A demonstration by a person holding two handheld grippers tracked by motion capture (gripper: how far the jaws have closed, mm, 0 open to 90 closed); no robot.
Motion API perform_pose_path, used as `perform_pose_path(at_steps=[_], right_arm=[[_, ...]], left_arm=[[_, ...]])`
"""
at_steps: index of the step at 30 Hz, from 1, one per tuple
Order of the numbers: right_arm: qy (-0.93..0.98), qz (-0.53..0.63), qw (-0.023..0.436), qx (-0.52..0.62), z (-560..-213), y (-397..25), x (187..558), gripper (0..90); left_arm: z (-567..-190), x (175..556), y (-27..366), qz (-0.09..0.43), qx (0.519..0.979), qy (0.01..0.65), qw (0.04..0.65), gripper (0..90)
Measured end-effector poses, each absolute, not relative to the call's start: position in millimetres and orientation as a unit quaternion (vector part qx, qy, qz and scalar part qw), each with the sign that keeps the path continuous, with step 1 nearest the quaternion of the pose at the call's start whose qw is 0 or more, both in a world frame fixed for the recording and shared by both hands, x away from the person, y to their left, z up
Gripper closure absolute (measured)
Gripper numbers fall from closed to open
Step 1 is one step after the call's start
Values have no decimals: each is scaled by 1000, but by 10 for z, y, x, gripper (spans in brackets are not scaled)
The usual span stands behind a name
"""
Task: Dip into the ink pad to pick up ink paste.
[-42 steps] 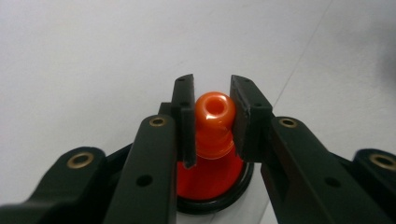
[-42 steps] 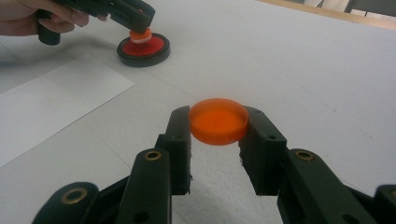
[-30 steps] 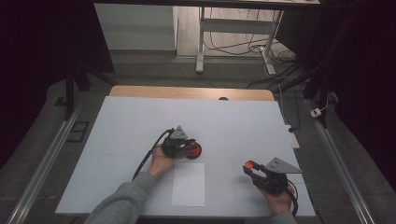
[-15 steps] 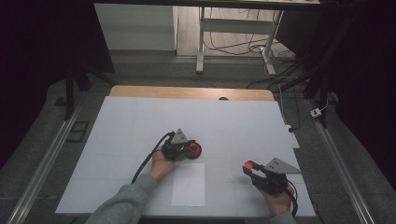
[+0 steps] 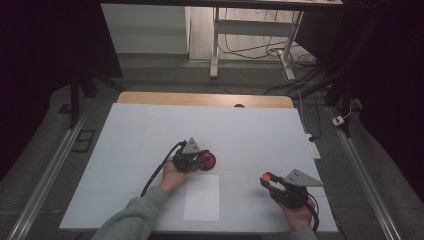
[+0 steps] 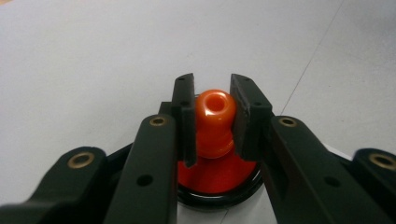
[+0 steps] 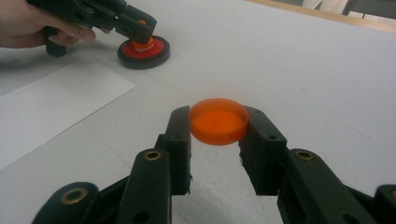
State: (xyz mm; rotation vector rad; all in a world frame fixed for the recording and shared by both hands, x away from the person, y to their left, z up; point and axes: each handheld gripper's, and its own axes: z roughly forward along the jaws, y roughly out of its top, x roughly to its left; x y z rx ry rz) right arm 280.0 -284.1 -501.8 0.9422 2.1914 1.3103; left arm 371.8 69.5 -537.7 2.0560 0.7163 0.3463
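**Both grippers closed, hands well apart**

The left hand reached in from the bottom of the high view on a grey-sleeved forearm, angled forward and to the right. Its left gripper had both jaws pressed against something between them. The right hand sat low near the table's near edge, and its right gripper pointed to the left, jaws likewise clamped.

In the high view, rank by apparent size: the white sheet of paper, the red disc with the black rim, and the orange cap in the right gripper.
1. White sheet of paper
2. Red disc with the black rim
3. Orange cap
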Motion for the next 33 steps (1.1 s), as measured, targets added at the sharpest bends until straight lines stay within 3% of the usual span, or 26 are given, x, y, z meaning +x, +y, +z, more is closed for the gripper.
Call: perform_pose_path(at_steps=[19,33], right_arm=[[790,469,208,336,-5022,-2834,2803,646],[789,472,209,334,-5011,-2847,2811,646]], left_arm=[[-5349,3720,685,138,833,296,447,726],[-5049,3658,811,116,796,287,519,725]])
